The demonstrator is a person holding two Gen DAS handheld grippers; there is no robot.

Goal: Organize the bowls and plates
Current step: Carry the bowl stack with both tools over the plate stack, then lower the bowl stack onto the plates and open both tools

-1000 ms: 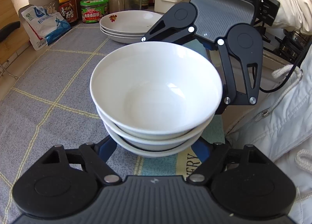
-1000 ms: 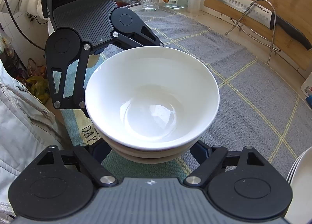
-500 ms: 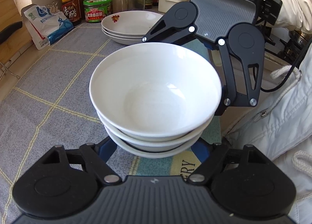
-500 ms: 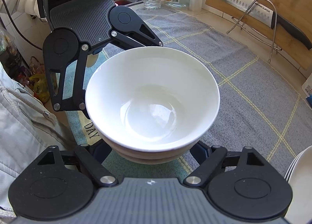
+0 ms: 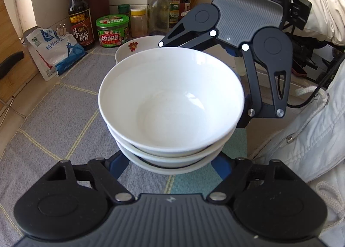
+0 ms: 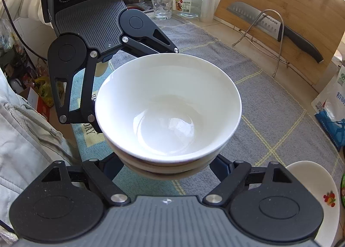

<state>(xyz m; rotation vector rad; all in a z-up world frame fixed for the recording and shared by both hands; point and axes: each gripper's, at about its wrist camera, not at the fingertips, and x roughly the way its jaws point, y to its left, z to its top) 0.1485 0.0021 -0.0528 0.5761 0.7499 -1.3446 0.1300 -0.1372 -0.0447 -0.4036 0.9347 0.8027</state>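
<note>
I am holding a stack of white bowls (image 5: 171,104) between my two grippers. It looks like three bowls, one sitting inside the next, so they move as one pile.

My left gripper (image 5: 170,165) cups the stack from one side, low down by the bottom bowl. My right gripper (image 6: 170,167) cups it from the other side. Each has its fingers spread wide around the round bottom, pressing on the bowls. I use two sides because the pile is round and heavy, and one side alone might let it tip.

The stack seems to hang in the air above the gray cloth (image 5: 54,117) on the counter (image 6: 224,29).

Just behind the bowls is a pile of plates (image 5: 138,46) with a little flower. I think the bowls should go beside them.
</note>
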